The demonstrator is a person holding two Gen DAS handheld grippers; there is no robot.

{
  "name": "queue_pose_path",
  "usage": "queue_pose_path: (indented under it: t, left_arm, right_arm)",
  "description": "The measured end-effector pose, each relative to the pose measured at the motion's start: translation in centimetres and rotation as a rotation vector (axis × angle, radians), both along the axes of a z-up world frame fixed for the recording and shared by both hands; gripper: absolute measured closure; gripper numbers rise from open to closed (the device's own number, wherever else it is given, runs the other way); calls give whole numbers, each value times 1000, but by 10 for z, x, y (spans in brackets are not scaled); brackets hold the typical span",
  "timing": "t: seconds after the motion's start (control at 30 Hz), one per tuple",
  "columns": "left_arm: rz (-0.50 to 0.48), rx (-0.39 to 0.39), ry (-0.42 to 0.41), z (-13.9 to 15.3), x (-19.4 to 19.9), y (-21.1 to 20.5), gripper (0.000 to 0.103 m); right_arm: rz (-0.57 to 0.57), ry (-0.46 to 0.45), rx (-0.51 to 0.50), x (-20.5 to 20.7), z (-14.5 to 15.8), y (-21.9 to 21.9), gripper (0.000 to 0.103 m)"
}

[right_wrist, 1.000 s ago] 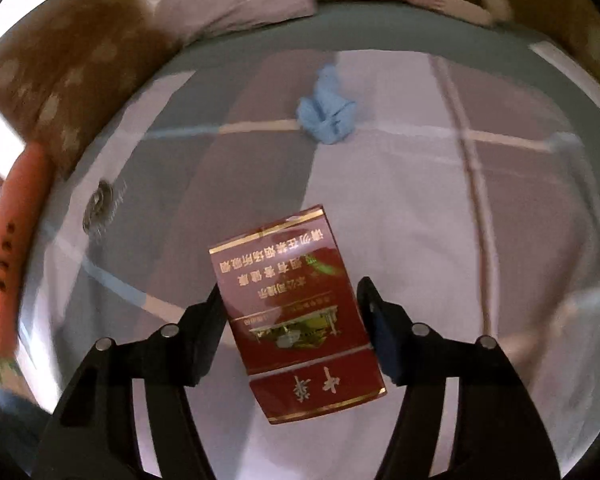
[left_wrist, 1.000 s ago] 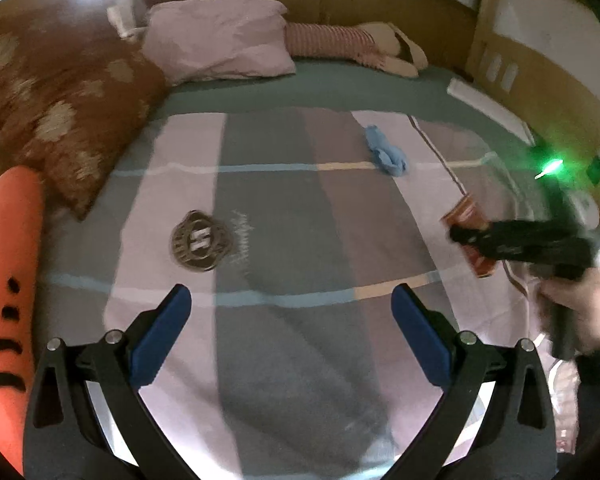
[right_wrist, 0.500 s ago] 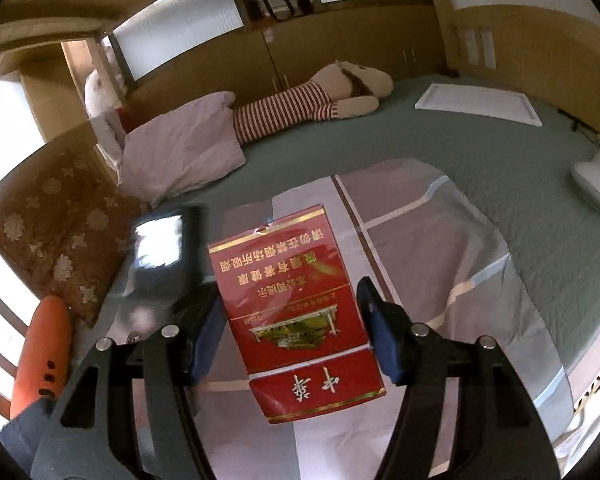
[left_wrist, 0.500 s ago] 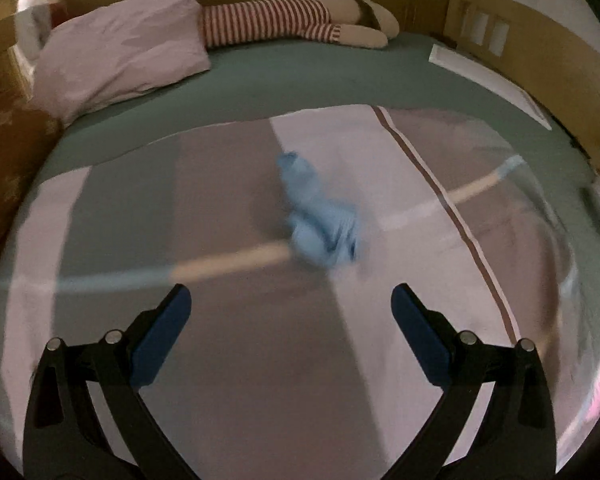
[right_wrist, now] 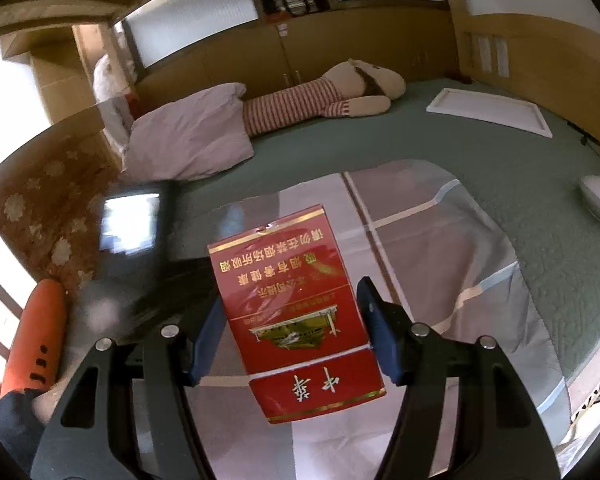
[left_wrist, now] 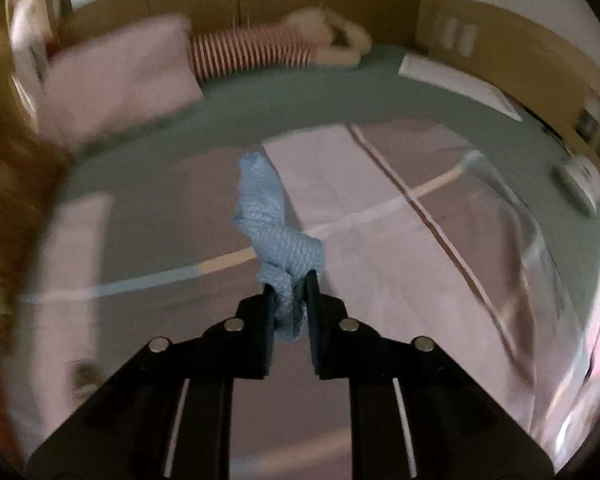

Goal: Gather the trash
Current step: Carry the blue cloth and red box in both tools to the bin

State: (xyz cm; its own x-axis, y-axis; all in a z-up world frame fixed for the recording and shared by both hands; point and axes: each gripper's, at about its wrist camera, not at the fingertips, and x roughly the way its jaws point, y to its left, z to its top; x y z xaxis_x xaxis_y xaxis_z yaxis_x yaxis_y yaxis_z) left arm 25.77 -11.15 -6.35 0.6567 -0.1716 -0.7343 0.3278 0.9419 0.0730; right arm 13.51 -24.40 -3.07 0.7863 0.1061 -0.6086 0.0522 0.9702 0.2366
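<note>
Your left gripper [left_wrist: 290, 298] has just been closing, and the jaws now stand almost together, pinching the near end of the blue cloth [left_wrist: 274, 222]. The rest of the cloth stretches away from the fingertips and up the frame, over the striped bedspread [left_wrist: 380, 240]. It's a pale blue, knobbly knit, twisted into a rope-like wad with a fold just past the pads. The left view is motion-blurred at the edges, so I can't tell whether the far end touches the bed.

Your right gripper [right_wrist: 292, 330] sits at a medium opening, clamped on the red cigarette pack [right_wrist: 296, 312]. The blue pads press its two long sides around the middle. The pack stands roughly upright between the fingers, tilted a little, held above the bedspread. It's red with gold lettering and trim, printed upside down in this view, with a gold building emblem and a pale seam across the lower part.

Behind, left to right: orange cushion [right_wrist: 36, 344], pillow [right_wrist: 188, 136], striped stuffed toy [right_wrist: 324, 96].
</note>
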Motion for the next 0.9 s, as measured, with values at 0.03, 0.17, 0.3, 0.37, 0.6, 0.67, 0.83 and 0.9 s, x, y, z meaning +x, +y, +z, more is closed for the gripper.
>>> queue_pose_path:
  t: [0.03, 0.17, 0.3, 0.37, 0.6, 0.67, 0.83, 0.9]
  left_arm:
    - [-10, 5, -25, 11, -19, 10, 88]
    - [-17, -38, -109, 60, -119, 69, 88]
    - [80, -82, -145, 70, -171, 107, 88]
    - [123, -128, -114, 60, -177, 120, 88]
    - [172, -128, -84, 35, -175, 131, 88]
    - [182, -143, -64, 30, -171, 135, 88]
    - [178, -147, -54, 27, -173, 134, 88]
    - [173, -144, -58, 28, -174, 134, 88]
  right_arm:
    - [11, 1, 0, -1, 1, 3, 39]
    - [68, -7, 21, -17, 10, 23, 39]
    - [110, -28, 15, -46, 14, 49, 39]
    - [128, -31, 1, -63, 8, 63, 39]
    - [163, -8, -78, -75, -11, 85, 39]
    - [155, -6, -92, -70, -14, 85, 39]
    - [149, 6, -106, -67, -21, 88, 39]
    - [149, 9, -114, -66, -22, 89, 39]
